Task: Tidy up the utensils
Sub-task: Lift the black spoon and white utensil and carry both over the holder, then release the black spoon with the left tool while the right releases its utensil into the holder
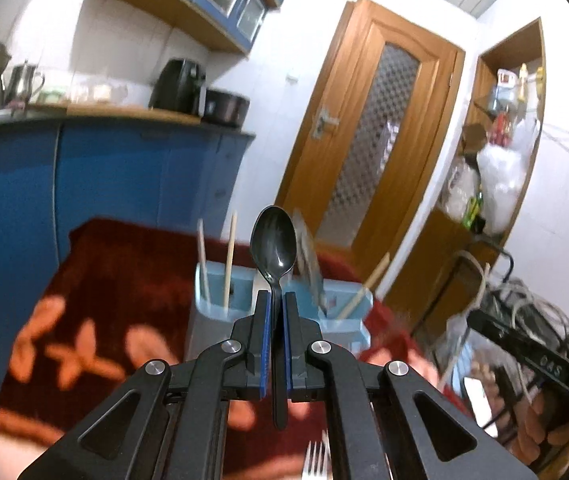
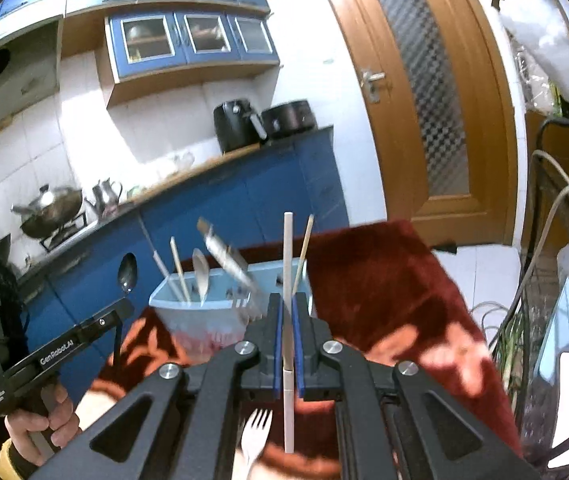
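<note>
left gripper point(image 1: 277, 300) clamps light, slick black plastic spoon point(image 1: 274, 240) at handle; right gripper point(image 2: 287, 304) clamps stiff white chopstick point(image 2: 288, 280) mid-length; pale blue holder point(image 2: 188, 304) beyond.

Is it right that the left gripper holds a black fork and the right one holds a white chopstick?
Not quite. The left gripper is shut on a black spoon, not a fork, as the left wrist view shows. The right gripper does hold a white chopstick.
</note>
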`<state>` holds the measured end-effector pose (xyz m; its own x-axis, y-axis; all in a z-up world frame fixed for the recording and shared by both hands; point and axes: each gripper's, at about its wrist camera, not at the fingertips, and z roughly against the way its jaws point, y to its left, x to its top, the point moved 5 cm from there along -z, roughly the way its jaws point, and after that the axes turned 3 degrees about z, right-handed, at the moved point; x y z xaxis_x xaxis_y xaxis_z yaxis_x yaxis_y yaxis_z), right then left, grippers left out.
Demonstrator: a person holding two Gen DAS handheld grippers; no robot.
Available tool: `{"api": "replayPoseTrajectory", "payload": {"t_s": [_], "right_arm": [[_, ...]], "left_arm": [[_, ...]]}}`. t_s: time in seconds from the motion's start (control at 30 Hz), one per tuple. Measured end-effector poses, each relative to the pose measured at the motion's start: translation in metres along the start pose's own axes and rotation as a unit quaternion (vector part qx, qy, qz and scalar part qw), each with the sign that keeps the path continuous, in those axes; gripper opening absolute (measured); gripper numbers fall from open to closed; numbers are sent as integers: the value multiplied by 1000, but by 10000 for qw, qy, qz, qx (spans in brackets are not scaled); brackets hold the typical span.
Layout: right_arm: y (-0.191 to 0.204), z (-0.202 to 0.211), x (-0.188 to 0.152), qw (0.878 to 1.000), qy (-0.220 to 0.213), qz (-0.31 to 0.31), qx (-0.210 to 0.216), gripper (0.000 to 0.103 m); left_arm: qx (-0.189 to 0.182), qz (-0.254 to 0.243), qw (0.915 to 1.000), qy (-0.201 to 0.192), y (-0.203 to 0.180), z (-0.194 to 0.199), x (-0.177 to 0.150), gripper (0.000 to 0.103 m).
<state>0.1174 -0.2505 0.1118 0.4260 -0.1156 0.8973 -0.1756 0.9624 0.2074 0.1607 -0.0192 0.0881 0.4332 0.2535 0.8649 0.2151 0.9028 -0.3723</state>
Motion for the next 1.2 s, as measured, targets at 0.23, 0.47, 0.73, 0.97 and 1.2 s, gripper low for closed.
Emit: {"api": "replayPoseTrajectory", "payload": {"t_s": [0.23, 0.47, 0.73, 0.97, 1.2], "right_arm": [[-2, -12, 38, 9988, -481, 15, 6, 6], [11, -40, 65, 9960, -849, 264, -48, 6], [15, -79, 63, 9946, -799, 620, -252, 6], [17, -101, 40, 9961, -400, 770, -169, 6], [19, -112, 19, 9971, 111, 740, 108, 7]], "left_arm": [[-160, 89, 9989, -435, 6, -35, 29, 5], [78, 65, 9980, -623, 22, -67, 21, 5], [499, -180, 9935, -1007, 24, -69, 8, 5], [653, -233, 9915, -1098, 28, -63, 0, 5], [764, -96, 9927, -925, 36, -63, -3, 5]]}}
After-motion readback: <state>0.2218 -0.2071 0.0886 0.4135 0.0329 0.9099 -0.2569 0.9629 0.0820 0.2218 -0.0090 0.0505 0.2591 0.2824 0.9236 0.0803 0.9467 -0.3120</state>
